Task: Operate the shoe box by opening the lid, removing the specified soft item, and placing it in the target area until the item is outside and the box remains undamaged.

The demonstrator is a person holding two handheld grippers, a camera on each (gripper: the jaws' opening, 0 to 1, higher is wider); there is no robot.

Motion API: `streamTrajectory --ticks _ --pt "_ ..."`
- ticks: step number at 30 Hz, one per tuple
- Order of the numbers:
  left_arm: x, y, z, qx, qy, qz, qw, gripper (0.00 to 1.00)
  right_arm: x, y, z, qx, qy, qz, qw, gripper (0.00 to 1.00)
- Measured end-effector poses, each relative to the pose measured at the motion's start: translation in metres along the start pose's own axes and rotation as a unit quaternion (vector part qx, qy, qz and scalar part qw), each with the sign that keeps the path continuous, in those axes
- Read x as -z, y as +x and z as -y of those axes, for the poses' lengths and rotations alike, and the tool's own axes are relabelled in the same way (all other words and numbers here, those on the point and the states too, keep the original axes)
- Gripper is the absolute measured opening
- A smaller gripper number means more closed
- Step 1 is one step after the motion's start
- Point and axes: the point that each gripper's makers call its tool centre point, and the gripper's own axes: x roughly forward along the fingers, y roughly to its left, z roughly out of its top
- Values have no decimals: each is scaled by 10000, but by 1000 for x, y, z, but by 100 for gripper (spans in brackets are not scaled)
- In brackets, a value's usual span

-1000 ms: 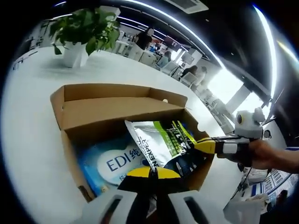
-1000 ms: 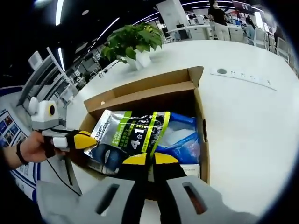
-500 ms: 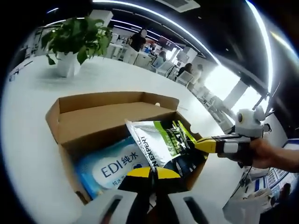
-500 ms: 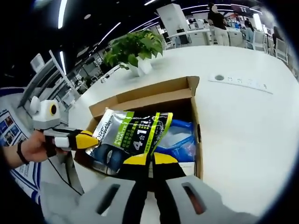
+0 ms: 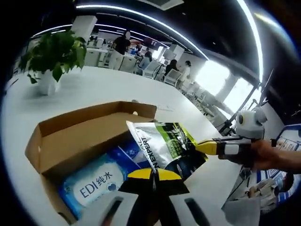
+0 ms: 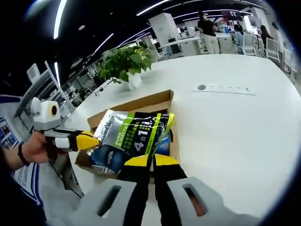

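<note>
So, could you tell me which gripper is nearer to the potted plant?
Left, as far as I can judge. The left gripper holds the pouch on the side facing the potted plant; the right gripper grips the far edge.

The left gripper view looks forward and down from close above the open shoe box (image 5: 70, 141), at lower left of frame, along its own hand-held gripper (image 5: 151, 174). The right gripper view faces the box (image 6: 141, 106) from the opposite side, perhaps slightly farther back. Both share the box, the green-and-silver pouch (image 5: 164, 146) (image 6: 131, 134), the white worktop (image 6: 225, 122) and the potted plant (image 5: 49, 54).
</note>
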Motion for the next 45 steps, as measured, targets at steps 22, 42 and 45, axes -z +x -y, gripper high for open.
streamTrajectory --ticks 22,42,45 --pt "22 71 115 881 665 -595 9921 1 53 -105 86 815 720 387 9933 1" --pt "49 106 147 1159 998 -1118 9819 1 89 -136 120 1081 1244 483 9851 1" --pt "48 110 152 1183 1056 -1149 9806 1 91 -138 125 1099 1251 468 9849 1"
